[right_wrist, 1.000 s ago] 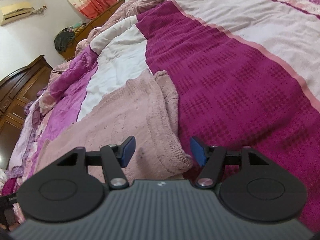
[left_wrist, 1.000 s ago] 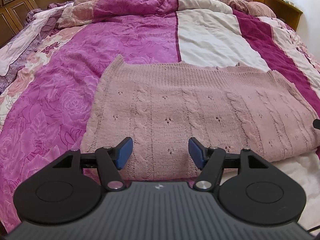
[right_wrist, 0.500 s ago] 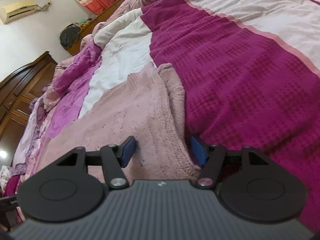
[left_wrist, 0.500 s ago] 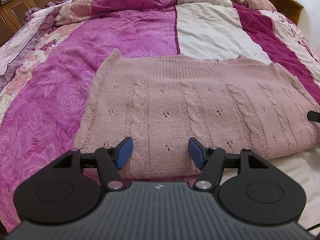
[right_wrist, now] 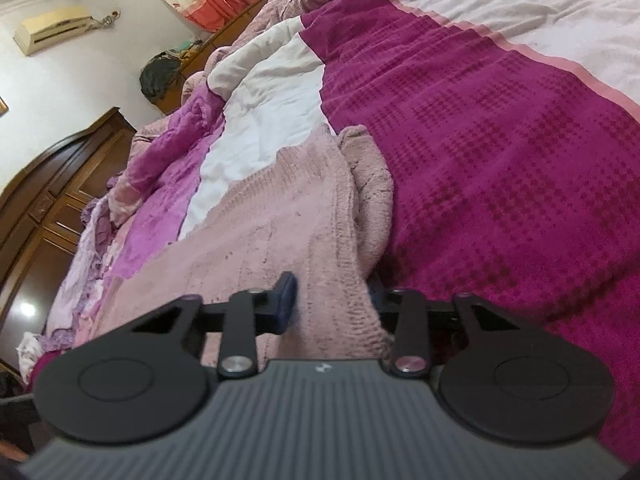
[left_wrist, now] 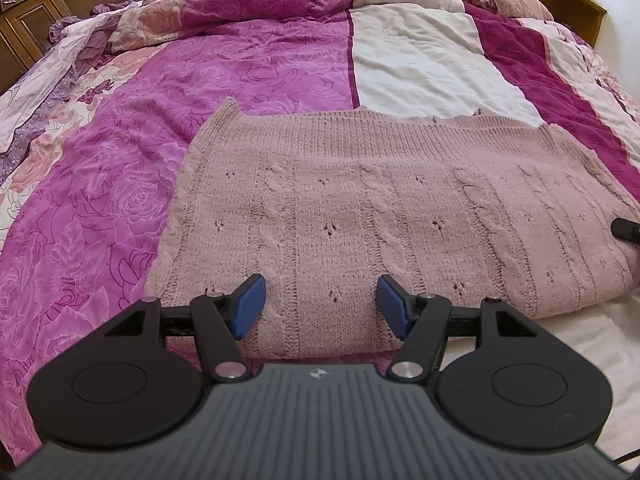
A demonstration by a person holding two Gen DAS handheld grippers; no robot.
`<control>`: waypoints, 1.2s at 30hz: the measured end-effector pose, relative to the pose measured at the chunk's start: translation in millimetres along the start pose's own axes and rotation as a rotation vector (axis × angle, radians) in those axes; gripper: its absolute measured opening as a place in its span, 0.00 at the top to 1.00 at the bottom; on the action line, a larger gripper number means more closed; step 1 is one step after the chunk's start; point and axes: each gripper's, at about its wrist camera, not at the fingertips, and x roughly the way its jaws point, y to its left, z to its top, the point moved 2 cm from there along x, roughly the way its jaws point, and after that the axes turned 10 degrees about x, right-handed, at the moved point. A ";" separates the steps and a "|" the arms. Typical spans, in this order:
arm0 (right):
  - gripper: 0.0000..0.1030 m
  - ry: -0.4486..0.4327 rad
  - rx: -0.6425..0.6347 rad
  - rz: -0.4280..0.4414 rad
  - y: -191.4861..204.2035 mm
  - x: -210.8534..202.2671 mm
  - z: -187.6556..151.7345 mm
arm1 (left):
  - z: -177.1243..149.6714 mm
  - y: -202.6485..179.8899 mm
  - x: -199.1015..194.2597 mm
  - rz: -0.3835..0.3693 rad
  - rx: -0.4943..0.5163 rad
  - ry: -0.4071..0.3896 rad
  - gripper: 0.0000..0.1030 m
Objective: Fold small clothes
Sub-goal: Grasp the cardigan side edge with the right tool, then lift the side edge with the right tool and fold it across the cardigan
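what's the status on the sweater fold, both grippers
Left gripper open over near hem of dusty-pink cable-knit sweater. Right gripper jaws just been closing, sweater's edge bunched between them. Nothing in the way.

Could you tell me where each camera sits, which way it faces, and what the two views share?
Left wrist: on the left gripper, looking down across the pink knitted sweater on the bed; open.
Right wrist: on the right gripper, facing along the sweater's side edge; jaws have just been closing on it.
Shared: sweater, bedcover.
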 end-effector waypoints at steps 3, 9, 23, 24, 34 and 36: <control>0.64 0.002 0.006 -0.004 -1.0 1.5 -0.4 | -0.1 -0.1 -0.1 0.000 -0.001 0.001 0.33; 0.58 0.009 0.085 0.018 -9.6 7.5 0.3 | 0.2 0.5 0.6 0.000 -0.001 0.000 0.33; 0.74 -0.038 0.098 0.049 1.5 -2.9 3.9 | -0.1 4.6 -1.4 -0.003 -0.012 -0.003 0.33; 0.75 -0.040 0.106 0.055 3.0 -3.8 4.9 | -0.4 6.2 -2.4 -0.002 -0.016 -0.004 0.33; 0.75 -0.051 0.122 0.108 24.9 -10.8 11.7 | -3.5 21.1 -14.6 0.019 -0.051 -0.009 0.33; 0.76 -0.054 0.116 0.115 29.9 -12.2 12.3 | -4.7 24.5 -15.2 0.024 -0.061 -0.005 0.33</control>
